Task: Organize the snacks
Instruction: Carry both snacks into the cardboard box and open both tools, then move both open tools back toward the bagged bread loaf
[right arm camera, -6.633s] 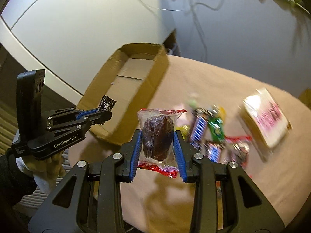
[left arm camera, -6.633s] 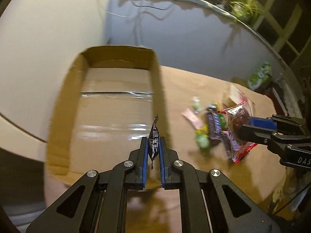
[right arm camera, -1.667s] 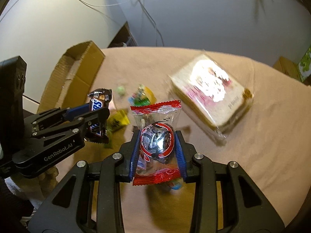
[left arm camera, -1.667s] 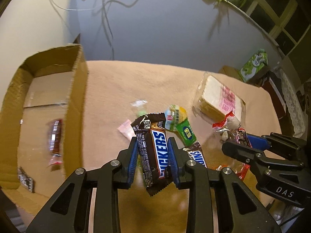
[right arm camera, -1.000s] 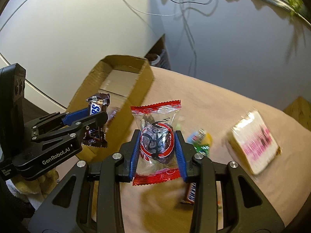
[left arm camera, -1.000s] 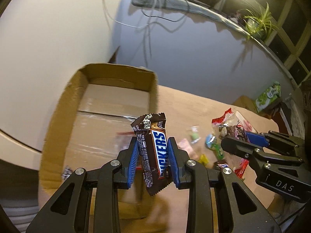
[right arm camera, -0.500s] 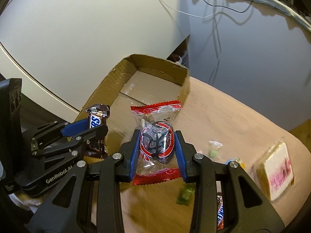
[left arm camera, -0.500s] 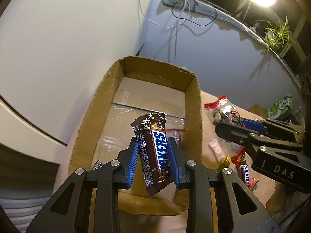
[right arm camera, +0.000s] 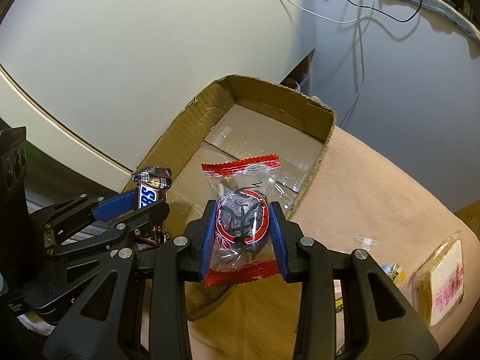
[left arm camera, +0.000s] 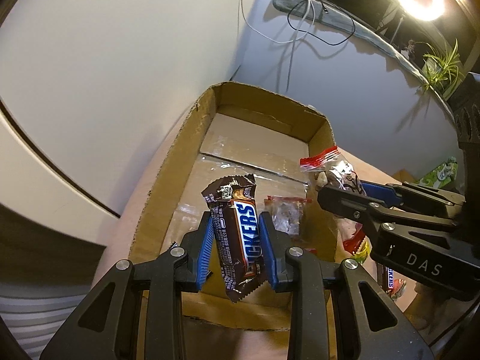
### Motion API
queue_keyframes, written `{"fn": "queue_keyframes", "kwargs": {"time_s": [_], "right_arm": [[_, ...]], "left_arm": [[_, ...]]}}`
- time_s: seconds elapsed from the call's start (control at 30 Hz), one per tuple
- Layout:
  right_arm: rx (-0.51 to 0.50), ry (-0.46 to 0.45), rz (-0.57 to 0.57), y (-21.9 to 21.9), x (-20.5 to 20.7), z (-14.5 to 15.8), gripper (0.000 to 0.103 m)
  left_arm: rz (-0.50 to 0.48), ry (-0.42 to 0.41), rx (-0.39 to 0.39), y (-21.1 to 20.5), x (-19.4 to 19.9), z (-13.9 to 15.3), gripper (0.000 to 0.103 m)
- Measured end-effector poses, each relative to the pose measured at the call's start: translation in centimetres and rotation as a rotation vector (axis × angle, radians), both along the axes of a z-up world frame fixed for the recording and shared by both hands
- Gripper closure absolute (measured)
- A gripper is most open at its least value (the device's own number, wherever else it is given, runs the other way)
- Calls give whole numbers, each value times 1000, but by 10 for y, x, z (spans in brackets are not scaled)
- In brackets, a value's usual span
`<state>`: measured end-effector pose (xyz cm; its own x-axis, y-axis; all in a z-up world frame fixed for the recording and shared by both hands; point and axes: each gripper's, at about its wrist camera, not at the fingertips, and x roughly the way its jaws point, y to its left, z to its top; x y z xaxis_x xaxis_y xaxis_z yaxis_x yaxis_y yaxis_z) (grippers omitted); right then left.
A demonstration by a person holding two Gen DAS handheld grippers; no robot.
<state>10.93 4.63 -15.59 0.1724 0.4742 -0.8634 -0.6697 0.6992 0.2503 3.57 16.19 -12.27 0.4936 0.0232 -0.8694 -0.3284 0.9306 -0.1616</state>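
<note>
- The left gripper [left arm camera: 237, 244] clamps a Snickers bar [left arm camera: 238, 238] between its blue pads; the bar stands nearly upright, brown wrapper with a blue-and-white logo, crimped top flared, held above the near end of the cardboard box [left arm camera: 180, 162].
- The right gripper [right arm camera: 242, 234] pinches a clear packet [right arm camera: 241, 219] with red crimped ends and a red ring printed round a dark sweet, upright over the box's right wall.
- The open box has a taped floor; another red-edged clear packet [left arm camera: 285, 213] lies inside.
- A wrapped sandwich [right arm camera: 444, 282] and small sweets [right arm camera: 393, 271] lie on the tan tablecloth [right arm camera: 375, 198], well apart from the box.
</note>
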Motion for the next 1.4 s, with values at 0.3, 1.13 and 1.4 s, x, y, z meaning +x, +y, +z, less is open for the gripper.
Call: {"fn": "queue_keyframes", "kwargs": {"time_s": [0.3, 1.13, 1.4], "right_arm": [[6, -10, -1, 3, -2, 3, 55], [10, -36, -181, -101, 5, 19, 33], [-36, -36, -337, -186, 7, 16, 33]], "left_arm": [[8, -1, 9, 1, -1, 2, 74], [-139, -38, -6, -62, 27, 22, 53], [-302, -21, -17, -120, 50, 20, 53]]}}
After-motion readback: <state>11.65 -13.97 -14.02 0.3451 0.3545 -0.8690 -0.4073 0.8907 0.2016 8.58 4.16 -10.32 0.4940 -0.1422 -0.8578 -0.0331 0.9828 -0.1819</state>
